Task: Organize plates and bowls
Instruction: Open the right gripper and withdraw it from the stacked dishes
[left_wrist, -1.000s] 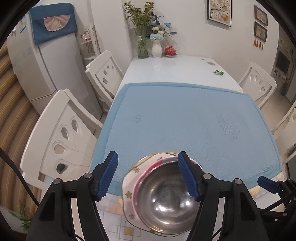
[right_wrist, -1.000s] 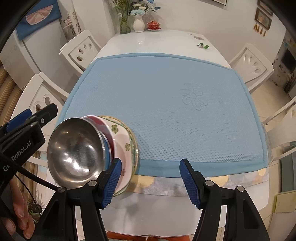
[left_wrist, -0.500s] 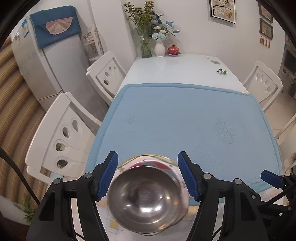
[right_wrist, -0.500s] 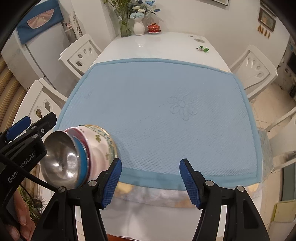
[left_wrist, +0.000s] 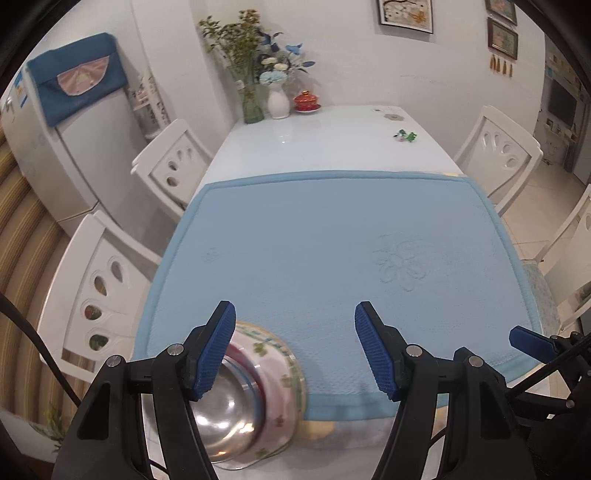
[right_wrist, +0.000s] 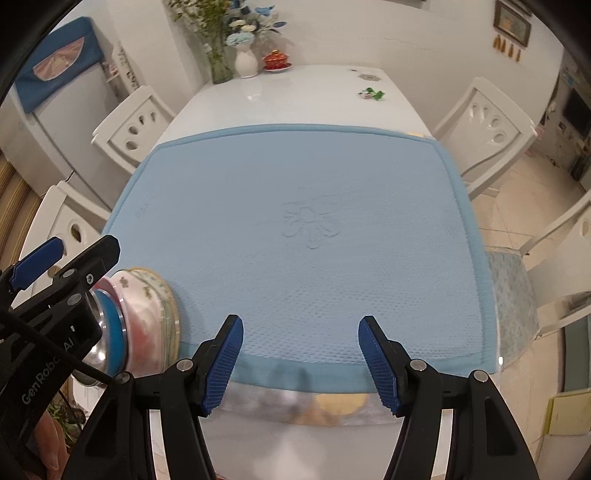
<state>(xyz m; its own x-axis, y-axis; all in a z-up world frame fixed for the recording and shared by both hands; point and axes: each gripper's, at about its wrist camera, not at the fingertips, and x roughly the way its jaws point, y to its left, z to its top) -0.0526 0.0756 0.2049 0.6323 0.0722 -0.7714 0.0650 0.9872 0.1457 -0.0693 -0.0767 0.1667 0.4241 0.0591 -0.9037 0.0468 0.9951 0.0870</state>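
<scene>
A white dining table (left_wrist: 332, 136) stands in a white-walled room with white chairs (left_wrist: 173, 166) along both sides, a fridge (left_wrist: 55, 155) to the left, and at its far end a glass vase of green stems (left_wrist: 251, 103), a white vase of flowers (left_wrist: 277, 101) and a red lidded cup on a saucer (left_wrist: 307, 101). A pale blue mat (left_wrist: 332, 251) with an embossed flower covers the near half of the table. At the mat's near left corner sits a stack of dishes: a steel bowl (left_wrist: 221, 417) on top, nested in a blue-rimmed bowl (right_wrist: 112, 328), a pink one, and a floral bowl and plate (left_wrist: 280, 376) beneath. The left gripper (left_wrist: 295, 347) is spread wide with nothing between its blue pads; its left finger (left_wrist: 216, 350) overlaps the stack's rim in this view, and contact cannot be told. The right gripper (right_wrist: 299, 360) is likewise wide apart and empty, over the mat's front edge, to the right of the stack.
</scene>
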